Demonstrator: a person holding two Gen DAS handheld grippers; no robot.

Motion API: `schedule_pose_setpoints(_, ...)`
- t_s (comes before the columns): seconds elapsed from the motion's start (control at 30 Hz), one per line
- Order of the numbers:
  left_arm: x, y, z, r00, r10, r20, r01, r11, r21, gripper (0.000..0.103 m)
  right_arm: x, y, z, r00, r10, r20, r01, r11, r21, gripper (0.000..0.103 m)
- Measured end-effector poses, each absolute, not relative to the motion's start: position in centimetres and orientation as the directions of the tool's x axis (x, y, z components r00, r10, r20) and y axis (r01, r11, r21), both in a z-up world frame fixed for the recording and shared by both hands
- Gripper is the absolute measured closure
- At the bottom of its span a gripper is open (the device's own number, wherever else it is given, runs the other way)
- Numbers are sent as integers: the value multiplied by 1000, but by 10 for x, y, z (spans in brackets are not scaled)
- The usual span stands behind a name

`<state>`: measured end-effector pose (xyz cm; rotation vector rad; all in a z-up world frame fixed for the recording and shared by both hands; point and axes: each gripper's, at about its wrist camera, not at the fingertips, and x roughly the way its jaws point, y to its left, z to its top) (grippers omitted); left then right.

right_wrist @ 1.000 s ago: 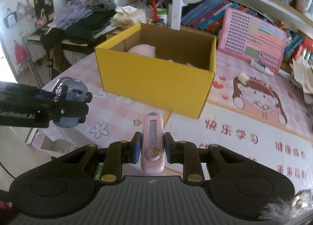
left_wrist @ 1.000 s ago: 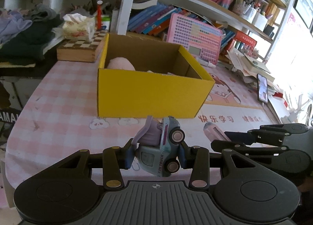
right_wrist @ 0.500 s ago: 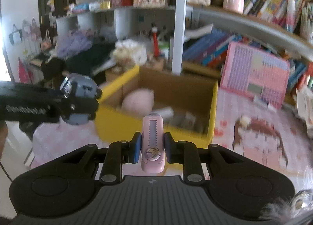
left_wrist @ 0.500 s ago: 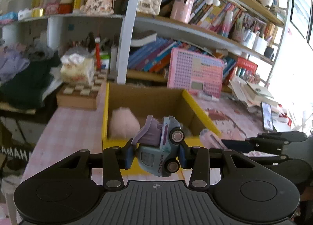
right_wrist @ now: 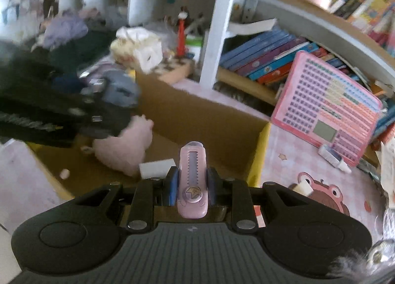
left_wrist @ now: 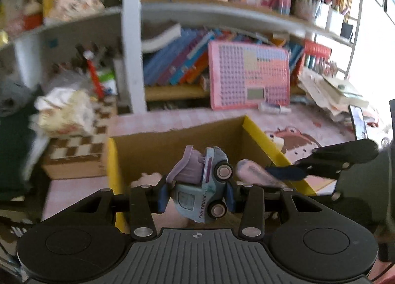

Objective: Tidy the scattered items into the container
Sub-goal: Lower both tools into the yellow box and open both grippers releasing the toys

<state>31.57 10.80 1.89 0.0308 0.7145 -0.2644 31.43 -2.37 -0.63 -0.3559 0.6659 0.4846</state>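
My left gripper (left_wrist: 196, 196) is shut on a pale blue and purple toy truck (left_wrist: 201, 185) and holds it over the open yellow cardboard box (left_wrist: 261, 139). My right gripper (right_wrist: 192, 185) is shut on a pink utility knife (right_wrist: 193, 182) and holds it above the same box (right_wrist: 259, 153). Inside the box lie a pink plush toy (right_wrist: 123, 145) and a white block (right_wrist: 155, 167). The right gripper with the knife (left_wrist: 254, 172) shows at the right of the left wrist view. The left gripper with the truck (right_wrist: 116, 88) shows blurred at the left of the right wrist view.
A pink keyboard toy (left_wrist: 249, 78) leans against the bookshelf behind the box. A chessboard box (left_wrist: 76, 153) with a tissue pack (left_wrist: 64, 111) stands left of the box. A white tube (right_wrist: 333, 158) lies on the pink mat. A phone (left_wrist: 358, 120) lies far right.
Both grippers have risen and moved forward from in front of the box to over its opening, each still holding its item.
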Motion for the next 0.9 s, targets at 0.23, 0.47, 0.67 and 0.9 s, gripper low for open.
schedule_pose_setpoints(0.23, 372, 85, -6, 649, -196, -735, 250, 968, -38, 61, 339, -11, -21, 627, 318, -712, -611, 767, -196, 79)
schedule_pose_setpoints(0.47, 391, 76, -27, 593, -183, -784, 253, 967, -34, 61, 351, -6, -34, 576, 308, -757, -649, 735, -196, 79)
schedule_pose_setpoints(0.67, 402, 71, -36, 567, -181, -804, 242, 969, -47, 61, 354, -2, -37, 566, 284, -774, -651, 730, -208, 79)
schedule_pose_setpoints(0.9, 397, 75, -30, 604, -177, -777, 211, 976, -58, 34, 350, -2, -32, 589, 295, -752, -643, 735, -215, 50)
